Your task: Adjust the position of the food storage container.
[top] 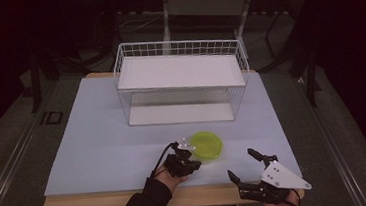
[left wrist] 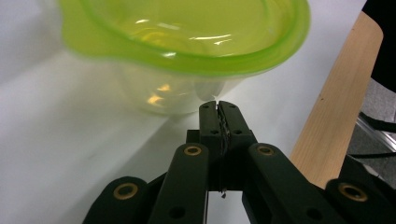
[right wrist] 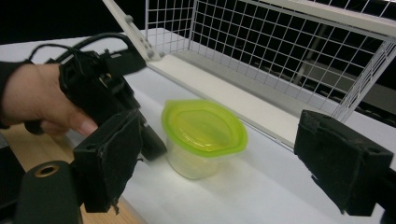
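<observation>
A: Where does the container sit?
B: The clear tub with a green lid point(top: 206, 145) stands near the table's front edge point(top: 129, 200), open white mat point(top: 104, 140) to its left, wire shelf rack point(top: 182, 83) well behind.
A: Grippers?
B: Left gripper point(left wrist: 218, 107) has jaws pressed together, empty, tips just beside the tub's base. Right gripper point(top: 241, 165) is spread wide, holding nothing, at the front edge.
A: Any writing?
B: "ID" point(top: 51, 117) on the floor. The left view is blurred up close.

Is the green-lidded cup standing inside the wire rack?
No, the cup stands on the table in front of the rack, beside the left gripper.
</observation>
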A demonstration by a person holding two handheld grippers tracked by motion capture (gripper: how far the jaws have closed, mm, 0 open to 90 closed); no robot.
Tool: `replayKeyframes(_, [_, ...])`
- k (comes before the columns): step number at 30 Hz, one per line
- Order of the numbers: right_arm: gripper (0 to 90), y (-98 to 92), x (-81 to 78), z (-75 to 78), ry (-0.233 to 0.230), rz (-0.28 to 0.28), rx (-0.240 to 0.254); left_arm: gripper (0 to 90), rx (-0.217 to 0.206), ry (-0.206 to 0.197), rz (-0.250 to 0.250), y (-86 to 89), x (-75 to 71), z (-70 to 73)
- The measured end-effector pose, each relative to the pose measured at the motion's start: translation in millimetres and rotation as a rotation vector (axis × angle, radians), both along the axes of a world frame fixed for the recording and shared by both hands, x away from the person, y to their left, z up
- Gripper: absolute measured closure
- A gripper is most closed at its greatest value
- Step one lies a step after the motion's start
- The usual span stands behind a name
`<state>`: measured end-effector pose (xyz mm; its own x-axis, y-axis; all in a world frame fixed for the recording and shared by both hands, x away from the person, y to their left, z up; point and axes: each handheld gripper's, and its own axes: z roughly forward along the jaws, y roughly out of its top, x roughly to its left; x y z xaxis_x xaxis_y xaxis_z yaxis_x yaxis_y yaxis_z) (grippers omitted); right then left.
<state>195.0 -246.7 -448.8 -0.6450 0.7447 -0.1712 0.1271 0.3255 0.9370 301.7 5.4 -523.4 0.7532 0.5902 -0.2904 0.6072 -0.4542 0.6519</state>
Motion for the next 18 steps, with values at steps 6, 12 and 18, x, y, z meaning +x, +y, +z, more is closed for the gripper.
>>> replayKeyframes(6, [14.9, 0.1, 0.8, -0.7, 0.003, 0.001, -0.004, 90.0, -0.01, 0.007, -0.04, -10.6, -6.6, -1.3])
replayKeyframes(12, [17.9, 0.0, 2.4, -0.8, 0.0, -0.001, -0.02, 87.4, -0.067, 0.004, -0.061, 10.9, -20.2, 8.7])
replayKeyframes(18, [17.3, 1.0, 4.8, -2.6, 0.017, -0.008, -0.023, 80.1, -0.141, -0.048, -0.057, 47.3, -33.9, 31.4])
